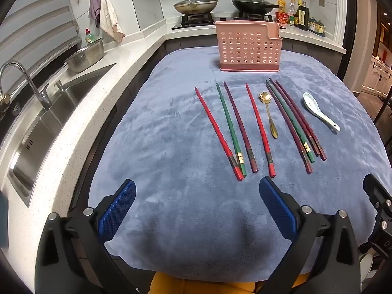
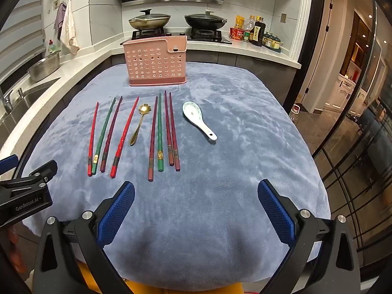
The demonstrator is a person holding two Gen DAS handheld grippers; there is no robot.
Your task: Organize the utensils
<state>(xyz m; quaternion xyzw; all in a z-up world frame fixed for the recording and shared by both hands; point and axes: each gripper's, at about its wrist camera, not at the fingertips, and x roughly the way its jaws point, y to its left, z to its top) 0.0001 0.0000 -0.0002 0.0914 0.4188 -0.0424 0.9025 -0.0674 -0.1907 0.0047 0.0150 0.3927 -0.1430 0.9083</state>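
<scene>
Both tools sit wide apart, nothing between pads: left tool (image 1: 197,210), right tool (image 2: 196,212), low in frame over the blue cloth (image 2: 220,196) on the counter. Chopsticks (image 2: 159,132), gold spoon (image 2: 138,125), white spoon (image 2: 198,120) lie mid-frame in a row. Pink holder (image 2: 154,61) stands upright behind them, upper centre.
</scene>
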